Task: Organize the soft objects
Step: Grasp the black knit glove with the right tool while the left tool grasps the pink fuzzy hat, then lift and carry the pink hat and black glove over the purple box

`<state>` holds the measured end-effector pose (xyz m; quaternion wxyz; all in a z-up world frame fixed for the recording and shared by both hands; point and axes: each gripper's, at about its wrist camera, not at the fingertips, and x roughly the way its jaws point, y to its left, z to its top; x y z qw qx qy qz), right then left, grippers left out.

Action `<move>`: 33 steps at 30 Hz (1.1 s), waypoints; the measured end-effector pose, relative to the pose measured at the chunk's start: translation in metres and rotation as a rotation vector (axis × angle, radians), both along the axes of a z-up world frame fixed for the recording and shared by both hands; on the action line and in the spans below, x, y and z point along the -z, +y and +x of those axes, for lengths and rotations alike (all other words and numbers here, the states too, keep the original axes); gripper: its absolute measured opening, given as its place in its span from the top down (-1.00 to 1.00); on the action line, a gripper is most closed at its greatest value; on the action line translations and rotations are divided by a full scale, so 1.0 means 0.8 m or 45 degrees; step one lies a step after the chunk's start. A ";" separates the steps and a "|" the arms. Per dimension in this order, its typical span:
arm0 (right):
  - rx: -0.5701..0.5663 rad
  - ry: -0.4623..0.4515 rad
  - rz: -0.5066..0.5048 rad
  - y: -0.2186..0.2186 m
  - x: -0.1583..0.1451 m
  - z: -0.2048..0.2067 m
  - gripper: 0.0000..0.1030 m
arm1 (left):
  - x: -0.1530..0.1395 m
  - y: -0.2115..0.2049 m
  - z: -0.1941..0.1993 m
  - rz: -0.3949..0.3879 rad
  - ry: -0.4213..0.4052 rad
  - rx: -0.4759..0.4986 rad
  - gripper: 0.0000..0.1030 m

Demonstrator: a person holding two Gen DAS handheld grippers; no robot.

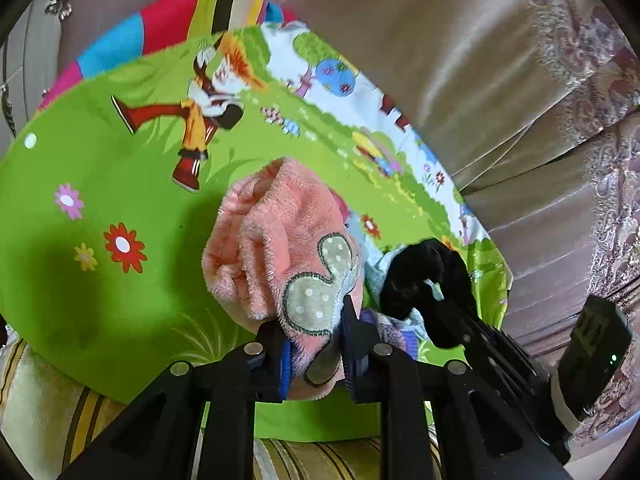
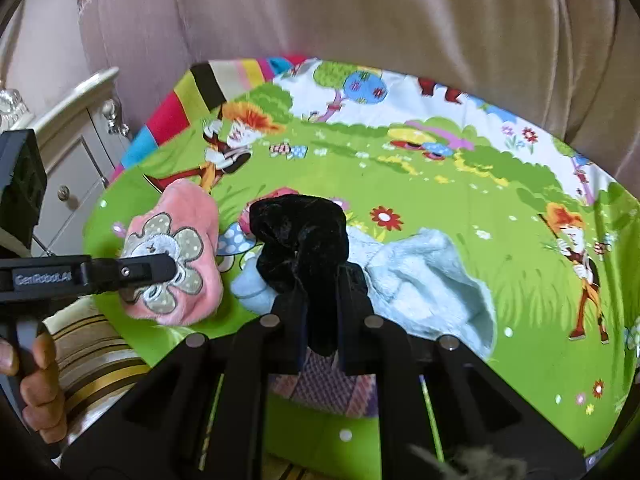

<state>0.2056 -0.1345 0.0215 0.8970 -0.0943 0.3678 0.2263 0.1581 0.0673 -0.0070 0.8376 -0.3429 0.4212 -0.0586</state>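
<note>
1. A printed sheet point(image 2: 460, 184) lay over the sofa seat, the sofa back point(image 2: 360, 12) at its far side.
2. On the sheet, the flower-patch cloth point(image 2: 188, 216) lay left, the velvet piece point(image 2: 304, 232) middle, the fluffy towel point(image 2: 424, 280) right.
3. A cabinet point(image 2: 76, 160) stood far left.

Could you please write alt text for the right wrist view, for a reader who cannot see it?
The right gripper is shut on a black velvet cloth above a green cartoon-print mat. At left, the left gripper holds a pink plush cloth; a pale blue fleece cloth lies on the mat.
</note>
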 end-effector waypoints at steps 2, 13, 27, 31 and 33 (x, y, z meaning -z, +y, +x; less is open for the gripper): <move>0.016 -0.026 0.013 -0.008 -0.009 -0.013 0.73 | -0.006 -0.004 -0.004 0.002 -0.028 0.009 0.60; 0.170 -0.018 0.077 -0.080 -0.026 -0.074 0.73 | -0.025 -0.064 -0.027 0.013 -0.087 0.151 0.60; 0.426 0.015 0.105 -0.223 -0.024 -0.142 0.73 | -0.040 -0.181 -0.038 0.035 -0.106 0.405 0.60; 0.501 0.017 0.108 -0.263 -0.024 -0.160 0.73 | -0.044 -0.220 -0.041 0.045 -0.108 0.491 0.60; 0.540 0.020 0.112 -0.283 -0.023 -0.169 0.73 | -0.048 -0.240 -0.043 0.049 -0.110 0.532 0.60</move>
